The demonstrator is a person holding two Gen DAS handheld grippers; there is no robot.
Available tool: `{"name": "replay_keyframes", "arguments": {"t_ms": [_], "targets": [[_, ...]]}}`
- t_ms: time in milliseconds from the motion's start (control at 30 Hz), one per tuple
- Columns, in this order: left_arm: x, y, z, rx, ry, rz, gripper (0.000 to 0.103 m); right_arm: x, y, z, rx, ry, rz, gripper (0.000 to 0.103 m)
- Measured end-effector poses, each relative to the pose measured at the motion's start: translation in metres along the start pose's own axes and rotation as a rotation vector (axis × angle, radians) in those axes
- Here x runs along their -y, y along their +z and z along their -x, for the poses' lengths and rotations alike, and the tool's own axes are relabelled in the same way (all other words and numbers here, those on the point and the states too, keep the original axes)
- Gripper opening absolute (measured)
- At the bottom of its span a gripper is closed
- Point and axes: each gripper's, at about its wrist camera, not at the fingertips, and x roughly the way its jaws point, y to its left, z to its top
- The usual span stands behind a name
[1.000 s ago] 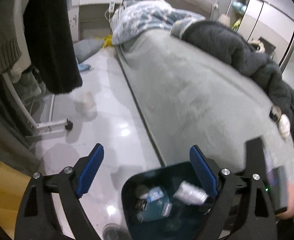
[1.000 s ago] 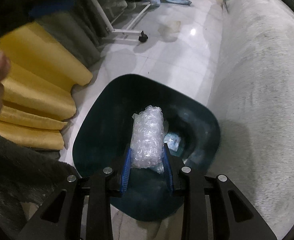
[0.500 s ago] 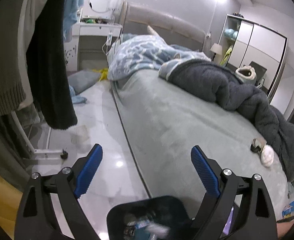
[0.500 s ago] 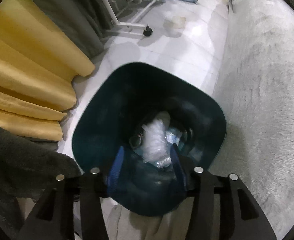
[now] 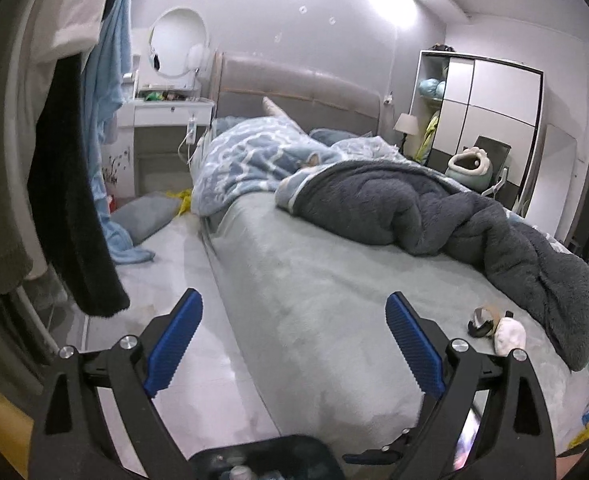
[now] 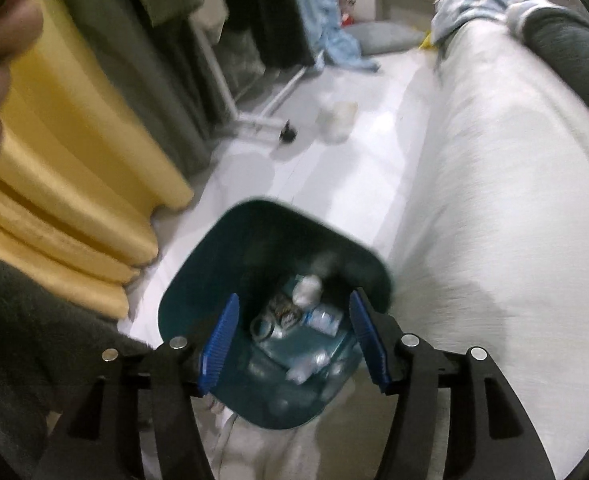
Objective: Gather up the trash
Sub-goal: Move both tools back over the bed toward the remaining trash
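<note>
A dark teal trash bin [image 6: 218,272] stands on the white floor between the bed and the yellow curtain. It holds several pieces of plastic trash, among them a bubble-wrap wad [image 6: 308,288]. My right gripper [image 6: 294,334] is open and empty above the bin's near side. My left gripper [image 5: 292,340] is open and empty, raised and facing the bed; the bin's rim [image 5: 262,446] shows at the bottom edge. A white crumpled item [image 5: 508,338] and a small dark strap [image 5: 480,322] lie on the bed. A pale plastic piece [image 6: 338,120] lies on the floor.
A grey-green bed [image 5: 334,300] with a dark blanket [image 5: 434,216] fills the right. A clothes rack with hanging garments [image 5: 74,200] and its wheel [image 6: 288,134] stand left. A yellow curtain [image 6: 74,168] hangs at the near left. A cushion [image 5: 146,216] lies on the floor.
My right gripper opened and let the bubble wrap fall into the bin, then rose. My left gripper tilted up from the bin toward the bed.
</note>
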Motion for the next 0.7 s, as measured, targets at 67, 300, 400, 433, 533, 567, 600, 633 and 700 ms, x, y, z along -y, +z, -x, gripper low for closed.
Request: {"name": "replay_keyframes", "arguments": {"t_ms": [67, 300, 400, 433, 533, 567, 600, 633, 700], "targets": [[0.007, 0.002, 0.001, 0.023, 0.005, -0.005, 0.095, 0.011, 0.000, 0.017, 0.056, -0.025, -0.013, 0.063], [0.031, 0.004, -0.009, 0.030, -0.017, -0.003, 0.095, 0.052, -0.011, 0.067, 0.204, -0.134, -0.048, 0.069], [0.044, 0.004, -0.015, 0.019, -0.036, -0.008, 0.095, 0.068, -0.019, 0.080, 0.245, -0.172, -0.069, 0.071], [0.049, 0.004, -0.018, 0.015, -0.042, -0.012, 0.095, 0.075, -0.022, 0.085, 0.256, -0.190, -0.077, 0.073], [0.063, 0.002, -0.023, 0.006, -0.057, -0.027, 0.095, 0.088, -0.031, 0.095, 0.278, -0.215, -0.101, 0.074], [0.069, 0.001, -0.026, 0.002, -0.064, -0.032, 0.095, 0.092, -0.034, 0.098, 0.286, -0.226, -0.111, 0.075], [0.073, 0.000, -0.027, -0.001, -0.070, -0.036, 0.095, 0.096, -0.037, 0.101, 0.291, -0.234, -0.119, 0.077], [0.078, -0.001, -0.029, -0.007, -0.078, -0.040, 0.095, 0.100, -0.041, 0.105, 0.296, -0.244, -0.127, 0.077], [0.086, -0.003, -0.033, -0.017, -0.090, -0.045, 0.095, 0.108, -0.047, 0.110, 0.302, -0.265, -0.139, 0.077]]}}
